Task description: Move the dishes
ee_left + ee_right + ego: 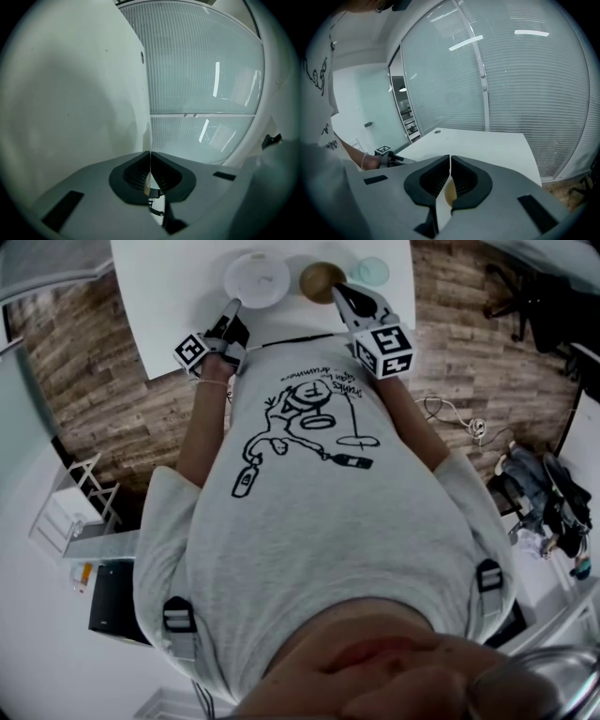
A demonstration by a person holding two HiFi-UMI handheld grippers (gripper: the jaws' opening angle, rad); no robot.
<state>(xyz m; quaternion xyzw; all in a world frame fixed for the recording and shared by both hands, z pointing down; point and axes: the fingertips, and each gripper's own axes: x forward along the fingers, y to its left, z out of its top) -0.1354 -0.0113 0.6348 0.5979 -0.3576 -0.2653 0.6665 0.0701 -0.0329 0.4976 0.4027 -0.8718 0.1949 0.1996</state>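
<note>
- Along the near edge of the white surface (169,296), right in front of the person's shirt (309,484), three dishes stand in a row: a white plate (256,279), a brown bowl (322,279) and a small clear bluish dish (372,271).
- Each dish is just beside the next, with a narrow gap between them.
- To the left of the plate the surface is bare out to its corner. The bluish dish stands near the right edge.
- Beyond both side edges lies wood-plank floor (112,399), with a cable (459,418) and a dark office chair (525,296) off to the right.
- In the right gripper view the far part of the surface is bare up to a small round hole (436,131), and a wall of glass with blinds (525,84) stands behind it.
- The left claw (232,307) reaches the plate's near-left rim. Its jaws are pressed together with only a thin pale sliver between the pads, pinching that rim.
- The right claw (339,292) meets the bowl's near-right rim. Its jaws are closed on the rim, and a tan strip of the bowl shows between the pads.
- The plate is round, flat and plain white with a faint inner ring.
- The bowl is round and brown, paler tan inside.
</note>
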